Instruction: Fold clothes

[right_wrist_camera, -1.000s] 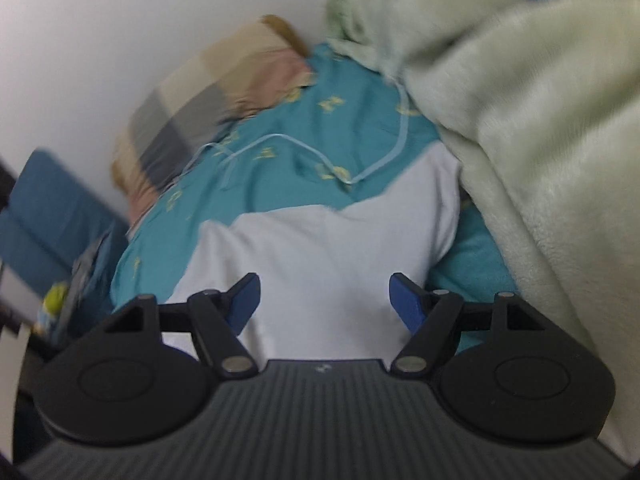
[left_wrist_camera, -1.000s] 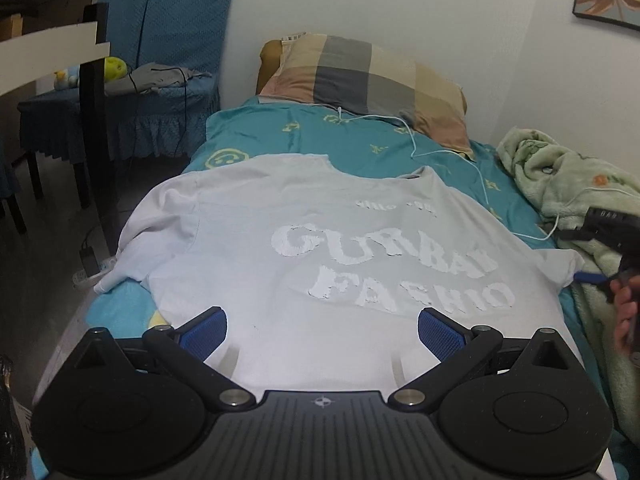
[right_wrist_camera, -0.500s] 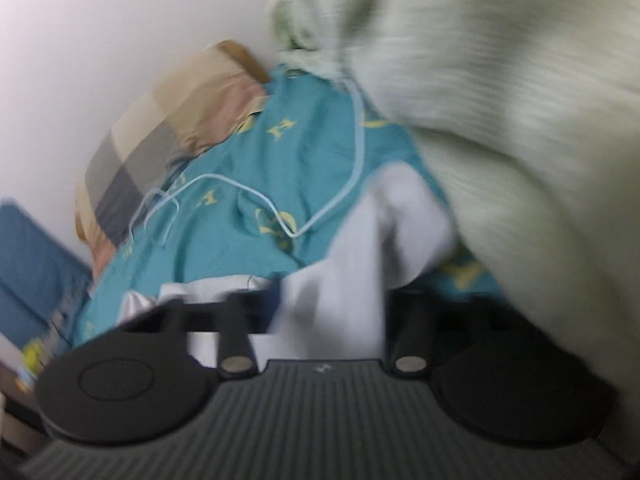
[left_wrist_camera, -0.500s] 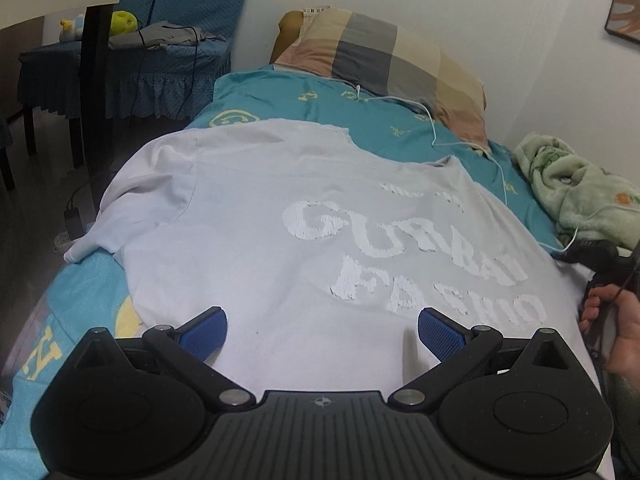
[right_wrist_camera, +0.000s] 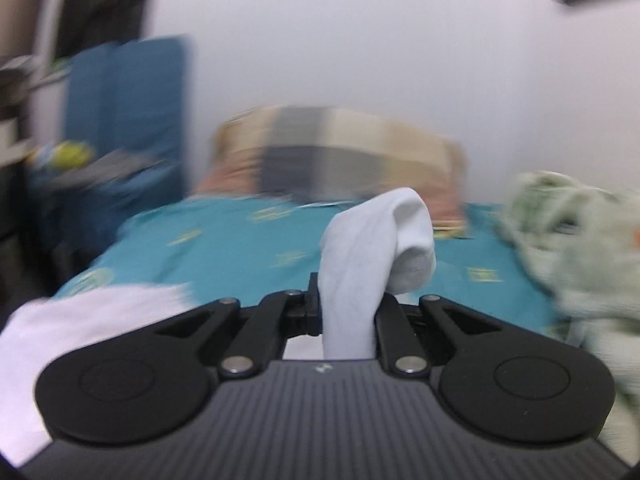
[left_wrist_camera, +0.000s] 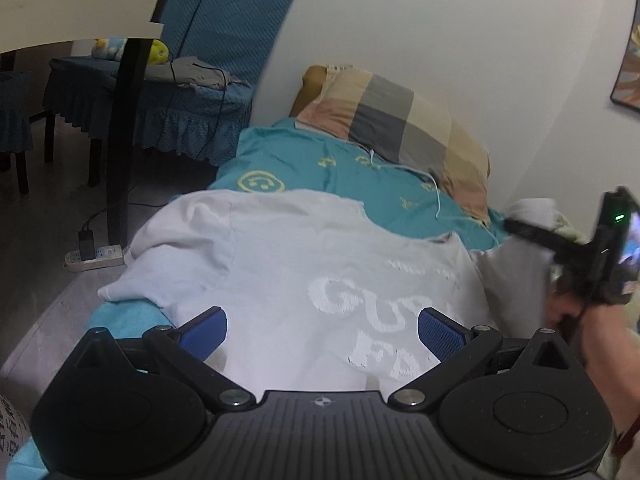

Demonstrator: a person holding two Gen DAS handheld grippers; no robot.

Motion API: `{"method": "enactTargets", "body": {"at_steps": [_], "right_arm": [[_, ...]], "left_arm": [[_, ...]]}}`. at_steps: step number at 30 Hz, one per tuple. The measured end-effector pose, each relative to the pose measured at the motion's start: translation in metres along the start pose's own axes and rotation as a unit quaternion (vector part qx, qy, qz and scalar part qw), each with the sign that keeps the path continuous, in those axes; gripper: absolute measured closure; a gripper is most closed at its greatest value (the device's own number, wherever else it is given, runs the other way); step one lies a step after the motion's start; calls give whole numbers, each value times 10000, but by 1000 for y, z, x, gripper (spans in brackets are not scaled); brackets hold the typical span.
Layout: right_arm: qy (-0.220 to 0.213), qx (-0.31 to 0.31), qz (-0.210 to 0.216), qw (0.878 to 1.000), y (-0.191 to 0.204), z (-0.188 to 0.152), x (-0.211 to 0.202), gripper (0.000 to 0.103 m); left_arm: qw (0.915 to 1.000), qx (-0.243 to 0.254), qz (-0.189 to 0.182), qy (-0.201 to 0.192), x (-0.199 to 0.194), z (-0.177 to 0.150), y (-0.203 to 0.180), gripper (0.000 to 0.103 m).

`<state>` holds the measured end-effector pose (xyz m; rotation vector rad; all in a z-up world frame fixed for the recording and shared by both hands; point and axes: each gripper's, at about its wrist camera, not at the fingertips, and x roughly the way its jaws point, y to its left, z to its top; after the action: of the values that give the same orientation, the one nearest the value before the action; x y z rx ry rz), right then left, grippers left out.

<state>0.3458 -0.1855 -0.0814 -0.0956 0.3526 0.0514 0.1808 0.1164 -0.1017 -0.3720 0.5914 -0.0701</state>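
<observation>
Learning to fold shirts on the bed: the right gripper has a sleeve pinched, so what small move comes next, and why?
Probably carry the sleeve inward over the shirt and lay it flat. The right gripper is shut on it and holds it off the bed, while the shirt's body lies spread, print up; the left gripper is open and holds nothing.

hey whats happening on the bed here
A person with a handheld gripper in each hand is folding a white T-shirt spread on the teal bedsheet. The right gripper has just closed its jaws on the shirt's sleeve and holds it lifted off the bed, apparently to fold it inward. The left gripper hovers over the shirt's lower part with its jaws open, holding nothing. The other sleeve lies flat near the bed's edge.
</observation>
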Motion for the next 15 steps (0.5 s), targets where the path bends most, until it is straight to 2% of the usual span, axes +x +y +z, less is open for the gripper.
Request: {"method": "enactTargets", "body": {"at_steps": [4,8,10,12,13,14,15], "right_arm": [[751,-376,439,9955,69,-28,31,93],[1201,-397,511,9907,93,-57,50,91],[1225,-156,685,9900,83,-57,47,88],[1309,92,954,9868,74,-54,44,67],[1376,216,1130,9838,70,-52,42,48],[1366,226,1209,9830,68,-51,35,40],[1356,237,1288,9821,66,-50,28,40]], "left_arm": [[9997,-194,124,-55,-4,6,16,0],[9989,-387,268,75,1,8,33,0],[9985,-467,265,134,4,8,38,0],[9984,-464,256,176,8,7,38,0],[9986,-421,260,180,9,6,37,0],[9988,-362,260,190,10,6,34,0],[9990,-304,260,199,11,5,32,1]]}}
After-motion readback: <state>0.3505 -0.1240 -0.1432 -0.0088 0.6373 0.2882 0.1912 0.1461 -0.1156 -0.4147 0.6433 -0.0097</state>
